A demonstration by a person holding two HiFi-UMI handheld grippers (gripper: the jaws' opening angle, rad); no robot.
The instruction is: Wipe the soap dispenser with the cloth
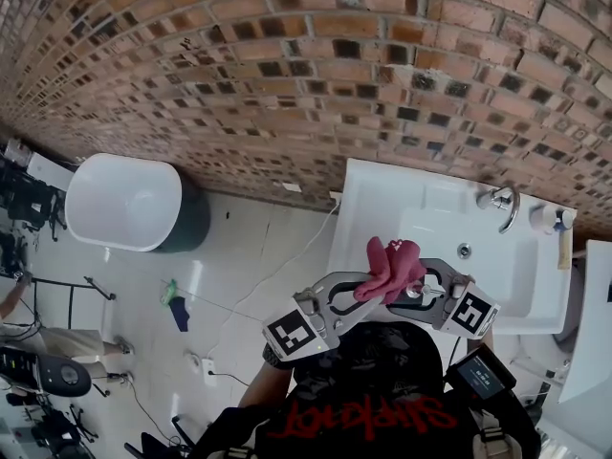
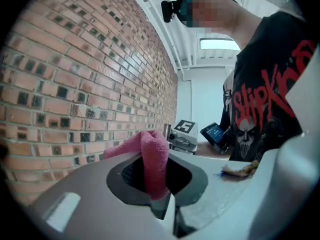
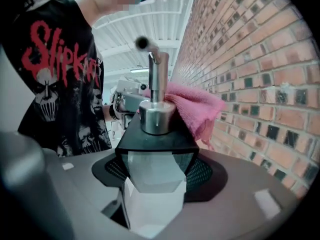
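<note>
The soap dispenser [image 3: 155,149] stands upright between the jaws of the right hand-held gripper [image 3: 156,179]. The jaws stand partly open and press on the dispenser's pale body from both sides. Its black shoulder and steel pump rise above them. Only the right gripper view shows this. In the head view just a glint of the pump [image 1: 414,293] peeks out, because the pink cloth [image 1: 387,266] lies bunched over it. From the right gripper view the cloth [image 3: 195,106] sits at about 2 o'clock of the pump, against the stem.

The left gripper view shows the cloth's other end. A fold of it [image 2: 155,159] hangs down through the left hand-held gripper [image 2: 156,181], whose jaws are pinched together on it. Beyond it is the right gripper's marker cube [image 2: 184,126].

From above, both grippers [image 1: 361,290] [image 1: 426,290] meet tip to tip in front of the person's black shirt [image 1: 368,419], held in the air.

A white sink [image 1: 535,285] with a tap [image 1: 502,204] lies at 2 o'clock of them. A brick wall [image 1: 287,84] fills 12 o'clock. At 9 o'clock, on the pale floor [image 1: 249,256], stands a white rounded thing [image 1: 124,204], perhaps a tub.
</note>
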